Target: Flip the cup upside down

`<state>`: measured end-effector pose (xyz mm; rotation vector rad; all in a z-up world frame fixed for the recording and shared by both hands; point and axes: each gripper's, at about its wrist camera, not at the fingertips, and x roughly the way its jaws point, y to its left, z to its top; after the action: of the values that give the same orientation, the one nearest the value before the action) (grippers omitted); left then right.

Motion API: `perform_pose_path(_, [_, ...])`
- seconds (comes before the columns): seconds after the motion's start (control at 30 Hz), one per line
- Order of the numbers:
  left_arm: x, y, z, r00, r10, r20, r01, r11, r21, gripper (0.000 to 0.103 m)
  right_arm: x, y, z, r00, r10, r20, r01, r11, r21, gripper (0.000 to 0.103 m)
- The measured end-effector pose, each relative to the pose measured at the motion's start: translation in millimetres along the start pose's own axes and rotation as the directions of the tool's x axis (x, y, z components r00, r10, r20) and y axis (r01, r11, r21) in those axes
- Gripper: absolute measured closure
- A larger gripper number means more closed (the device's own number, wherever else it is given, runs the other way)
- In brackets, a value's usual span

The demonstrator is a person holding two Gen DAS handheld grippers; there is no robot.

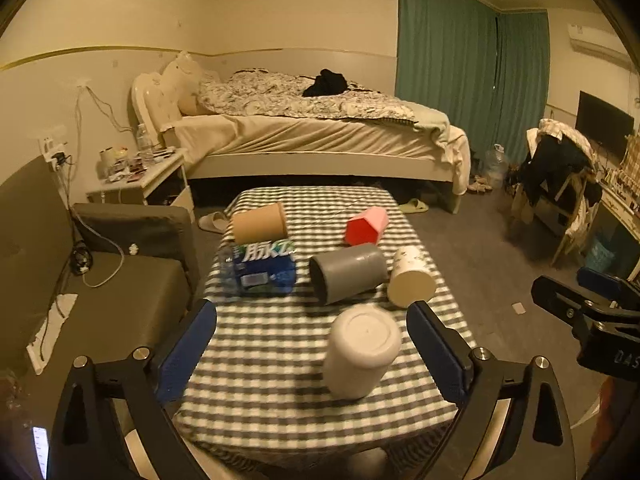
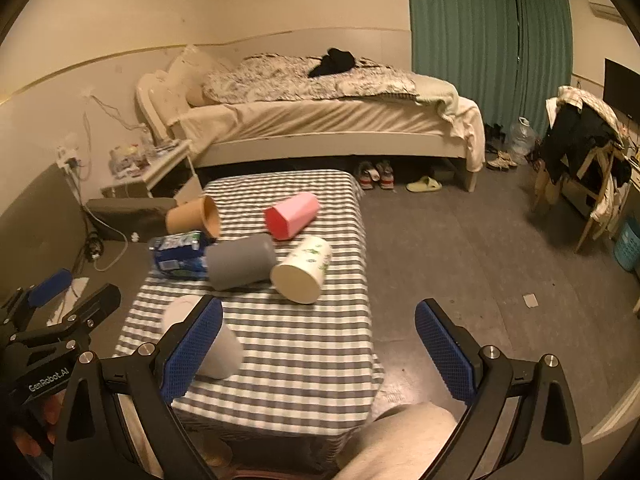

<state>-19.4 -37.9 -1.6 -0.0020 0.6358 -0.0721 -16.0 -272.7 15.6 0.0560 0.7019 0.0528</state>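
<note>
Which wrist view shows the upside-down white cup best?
The left wrist view: the white cup stands whole, base up, between the open left gripper's fingers. In the right wrist view the right gripper's left finger covers much of it.

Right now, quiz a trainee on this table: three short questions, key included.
1. True or false: the white cup nearest the left tongs stands base up.
2. Which cup lies between the blue-labelled bottle and the floral cup? A pink, B grey, C brown.
3. Fill in: both tongs, left and right, are ____.

Key: 1 true. 2 B, the grey cup. 3 open, gripping nothing.
</note>
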Motion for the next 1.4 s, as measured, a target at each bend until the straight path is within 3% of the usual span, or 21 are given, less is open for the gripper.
perform_pose_path(0.33, [0.3, 29.0, -40.1, 0.998, 0.048, -0.049, -0.050, 0.997, -0.054, 0.004, 3.9, 30.4, -42.1, 0.999, 0.035, 0.006, -0.035, 0.999, -0.041, 0.000])
perform_pose_path(0.53, [4.6, 33.0, -47.4, 0.997, 0.048, -0.057, -0.052, 0.996, -0.071, 0.004, 17.6, 33.0, -60.2, 0.999, 0.011, -0.031, -0.012, 0.998, -0.054, 0.000])
perform_pose_path(0.73, [9.1, 30.3, -50.0, 0.997, 0.023, -0.071, -0.029, 0.997, -0.075, 0.004, 25.7, 35.1, -61.9, 0.998, 0.001, -0.057, -0.005, 0.998, -0.064, 0.000])
perform_pose_path(1.4, [12.2, 29.9, -53.2, 0.997, 0.052, -0.064, -0.056, 0.997, -0.054, 0.004, 34.6, 44.1, -61.9, 0.997, -0.011, -0.075, 0.005, 0.997, -0.078, 0.000])
